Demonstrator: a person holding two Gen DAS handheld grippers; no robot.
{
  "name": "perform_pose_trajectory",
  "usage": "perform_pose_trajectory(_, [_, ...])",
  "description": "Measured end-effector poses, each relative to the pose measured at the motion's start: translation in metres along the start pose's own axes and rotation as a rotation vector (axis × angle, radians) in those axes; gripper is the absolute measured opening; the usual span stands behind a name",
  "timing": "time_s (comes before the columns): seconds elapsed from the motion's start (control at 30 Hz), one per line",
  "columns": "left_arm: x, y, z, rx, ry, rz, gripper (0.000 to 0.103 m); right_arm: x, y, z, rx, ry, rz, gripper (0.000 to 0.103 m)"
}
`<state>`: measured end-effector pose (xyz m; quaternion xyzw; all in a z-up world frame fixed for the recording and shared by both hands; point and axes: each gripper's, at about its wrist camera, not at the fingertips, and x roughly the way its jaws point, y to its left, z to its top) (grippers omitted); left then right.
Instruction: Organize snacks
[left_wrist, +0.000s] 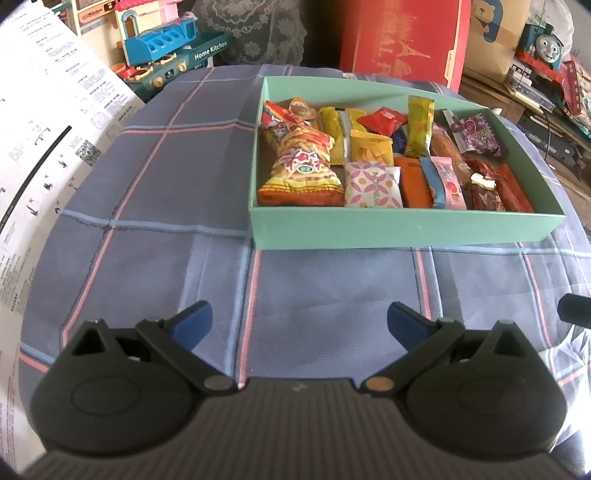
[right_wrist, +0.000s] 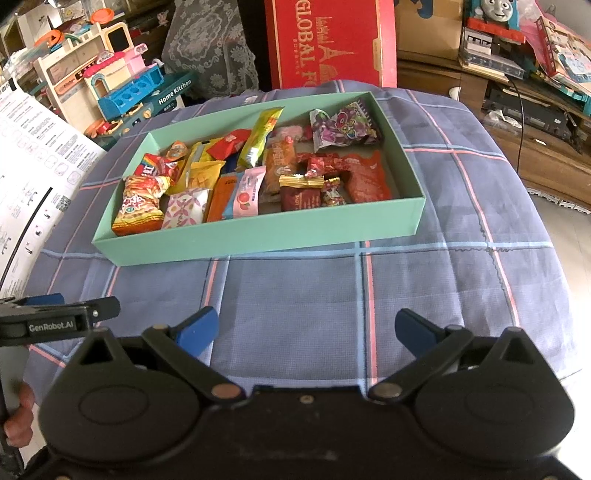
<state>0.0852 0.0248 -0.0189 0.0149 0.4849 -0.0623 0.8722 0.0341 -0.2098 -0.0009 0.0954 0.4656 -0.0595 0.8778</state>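
I have both tools hovering low over a table draped in a blue-grey plaid cloth with pink and pale blue lines (right_wrist: 295, 325), and the cloth in front of me is bare right up to the shallow mint-green cardboard tray (right_wrist: 258, 236) that sits toward the far middle of the table. All the snacks I can see are already inside that tray, packed along its left and centre, with a bare strip of floor at its right end in the right wrist view. My left gripper (left_wrist: 299, 325) has its blue-tipped jaws spread wide with nothing between them, and my right gripper (right_wrist: 306, 332) is the same, wide apart and empty. As I read it, loading is done or nearly so, and what remains is tidying the lay of the packets; I would go in from above and take one packet by a flat edge. The big orange-and-yellow crinkled chip bag (left_wrist: 299, 173) at the near left corner is puffy and should be pinched at its crimped seam, not its belly. The purple grape-print candy bag (right_wrist: 343, 125) lies loose at the far right, and the small red-and-gold twisted sweet (right_wrist: 332, 192) near the front wall looks slippery and easy to flick out. Around the table, a white printed instruction sheet (left_wrist: 44, 147) hangs at the left, and a tall red carton with gold lettering (right_wrist: 328, 40) stands behind the tray, well clear of my reach path.
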Motion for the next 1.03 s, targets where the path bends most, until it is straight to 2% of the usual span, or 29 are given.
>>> perform_pose_trajectory(0.23, [0.002, -0.001, -0.004, 0.001, 0.006, -0.02, 0.103, 0.004, 0.001, -0.003, 0.007, 0.017, 0.006, 0.103])
perform_pose_trajectory(1.03, [-0.007, -0.011, -0.002, 0.052, -0.04, 0.038, 0.103, 0.004, 0.004, -0.006, 0.015, 0.022, 0.0, 0.103])
